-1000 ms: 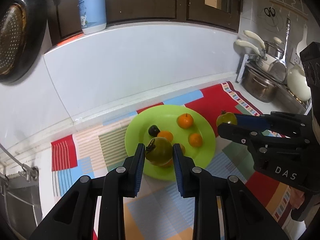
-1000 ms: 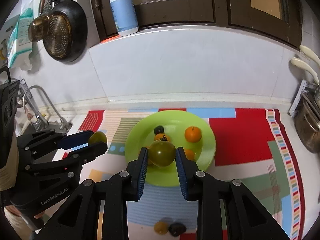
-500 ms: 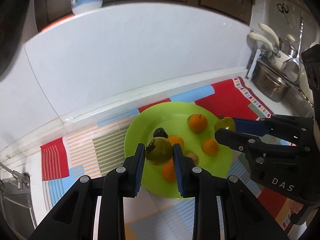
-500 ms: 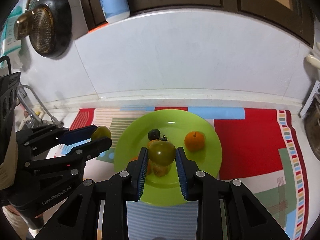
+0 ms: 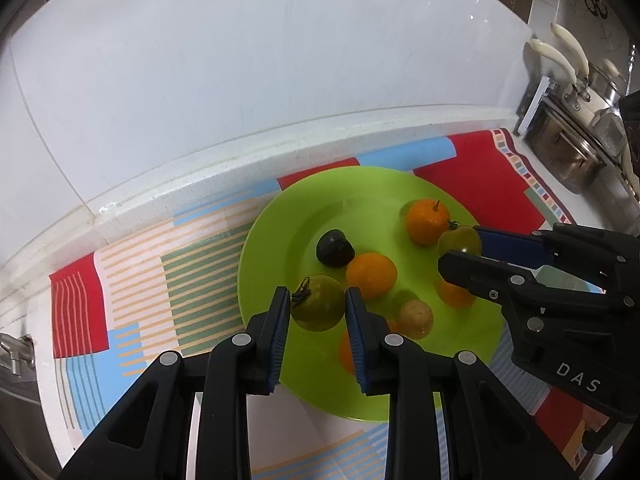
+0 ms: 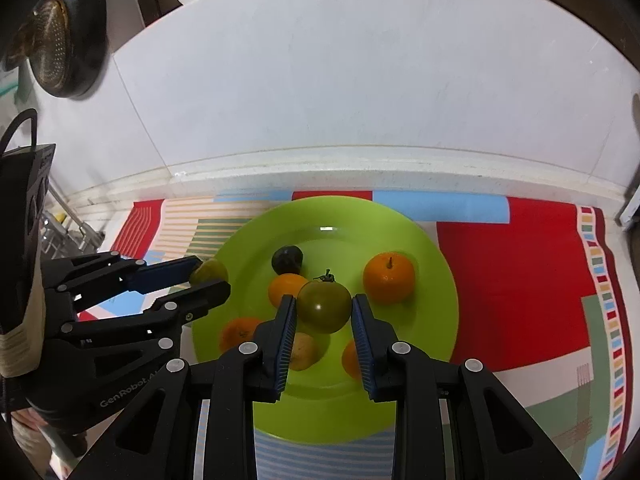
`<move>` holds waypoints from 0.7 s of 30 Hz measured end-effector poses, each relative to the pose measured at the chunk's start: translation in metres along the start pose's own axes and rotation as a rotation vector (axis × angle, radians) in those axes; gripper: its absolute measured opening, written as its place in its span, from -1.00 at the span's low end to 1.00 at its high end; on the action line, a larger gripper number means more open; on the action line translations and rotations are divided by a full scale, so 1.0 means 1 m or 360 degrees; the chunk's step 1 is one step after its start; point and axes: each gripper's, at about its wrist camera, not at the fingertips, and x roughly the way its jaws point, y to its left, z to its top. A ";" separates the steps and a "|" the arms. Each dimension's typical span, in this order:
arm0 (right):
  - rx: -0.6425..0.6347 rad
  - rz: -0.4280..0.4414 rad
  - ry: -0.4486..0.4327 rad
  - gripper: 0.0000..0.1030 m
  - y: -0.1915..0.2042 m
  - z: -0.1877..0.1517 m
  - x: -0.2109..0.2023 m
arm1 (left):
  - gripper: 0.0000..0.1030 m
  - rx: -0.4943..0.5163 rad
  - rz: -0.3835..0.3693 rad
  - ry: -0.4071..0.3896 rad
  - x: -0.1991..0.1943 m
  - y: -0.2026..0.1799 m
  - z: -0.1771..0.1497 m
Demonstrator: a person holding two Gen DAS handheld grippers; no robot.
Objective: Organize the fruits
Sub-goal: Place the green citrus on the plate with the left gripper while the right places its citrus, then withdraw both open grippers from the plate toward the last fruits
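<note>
A green plate [image 5: 280, 240] [image 6: 432, 264] lies on a colourful patterned mat and holds several oranges [image 5: 426, 222] [image 6: 388, 278], a dark plum [image 5: 334, 248] [image 6: 287, 260] and a small yellowish fruit [image 5: 416, 316] [image 6: 302, 350]. My left gripper [image 5: 318, 308] is shut on a green tomato [image 5: 318, 306] over the plate's left part; it also shows in the right wrist view [image 6: 208, 278]. My right gripper [image 6: 324, 308] is shut on another green tomato [image 6: 324, 306] above the plate's middle; it also shows in the left wrist view [image 5: 460, 246].
A white tiled wall [image 5: 240, 60] rises behind the counter. Pots and a utensil rack [image 5: 576, 120] stand at the far right. A pan and strainer [image 6: 60, 40] hang on the wall at left. A sink edge [image 5: 12, 356] lies at the left.
Both grippers have moved forward and lower over the plate, each still holding its green tomato. The plate looks larger and closer in both views.
</note>
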 end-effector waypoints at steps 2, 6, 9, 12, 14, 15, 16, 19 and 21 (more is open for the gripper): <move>0.0004 0.0003 0.0008 -0.43 -0.001 0.000 0.004 | -0.45 -0.0001 0.0005 0.0003 0.002 0.000 0.001; 0.0014 -0.0013 0.0010 -0.37 -0.004 0.002 0.007 | -0.26 0.0001 0.0018 -0.0004 0.001 0.001 0.002; 0.0010 -0.0043 -0.0013 -0.06 -0.005 0.003 0.004 | -0.21 0.0000 0.0055 -0.0041 -0.007 0.002 0.001; 0.0013 -0.0067 -0.0033 -0.06 -0.006 0.002 -0.003 | -0.14 0.0006 0.0086 -0.0081 -0.019 0.002 -0.001; 0.0026 -0.0064 -0.0059 -0.06 -0.008 0.000 -0.011 | -0.07 0.0019 0.0104 -0.0117 -0.030 0.000 -0.003; 0.0027 -0.0068 -0.0073 -0.06 -0.008 -0.001 -0.016 | -0.03 0.0022 0.0116 -0.0142 -0.037 -0.001 -0.004; 0.0023 -0.0076 -0.0087 -0.06 -0.007 -0.002 -0.021 | 0.02 0.0021 0.0121 -0.0156 -0.042 -0.002 -0.005; 0.0012 -0.0091 -0.0148 -0.06 -0.005 -0.005 -0.041 | 0.13 0.0015 0.0107 -0.0209 -0.061 -0.005 -0.010; 0.0010 -0.0092 -0.0191 -0.05 -0.002 -0.009 -0.056 | 0.16 0.0019 0.0105 -0.0245 -0.073 -0.010 -0.014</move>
